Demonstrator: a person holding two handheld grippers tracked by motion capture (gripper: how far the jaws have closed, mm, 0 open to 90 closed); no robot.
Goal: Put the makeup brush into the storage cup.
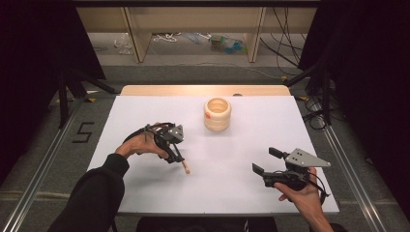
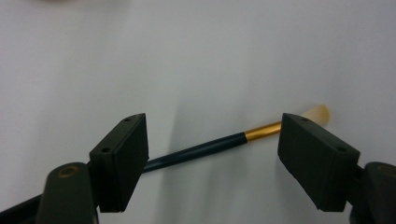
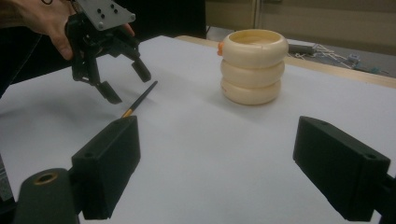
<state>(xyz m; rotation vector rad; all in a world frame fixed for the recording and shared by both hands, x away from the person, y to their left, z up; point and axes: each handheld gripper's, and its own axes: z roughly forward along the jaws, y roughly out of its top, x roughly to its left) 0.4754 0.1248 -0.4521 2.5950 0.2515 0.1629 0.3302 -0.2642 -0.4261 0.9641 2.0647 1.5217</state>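
The left gripper (image 1: pixel 177 153) hung over a thin paintbrush (image 2: pixel 219 144) that lay flat on the white table (image 1: pixel 251 193), its jaws spread apart with nothing pressed between the pads. In the left gripper view the dark handle passed behind the near jaw, crossed the gap at a slant, and its gold ferrule and pale bristle tip ran up to the far jaw. The brush was thus between the jaws but skewed to them rather than square across. The right gripper (image 1: pixel 270 165) was held clear, its jaws likewise wide and empty.

Taking the cream ribbed holder (image 1: pixel 217 114) as landmark: the paintbrush lay well apart from it, toward the person and to the person's left. The left gripper stood directly above the brush, and the right gripper waited farther toward the person on the opposite side.

Likely hazards, as judged from this arrangement:

- A round, thin handle lying flat could roll or skid out as the pads closed.
- The skew could make one pad meet the brush first and spin it.
- Pads set too high would close on air, and pads set too low would jam on the tabletop.
- A grip taken near the ferrule would leave the long handle free to swing and droop once lifted.
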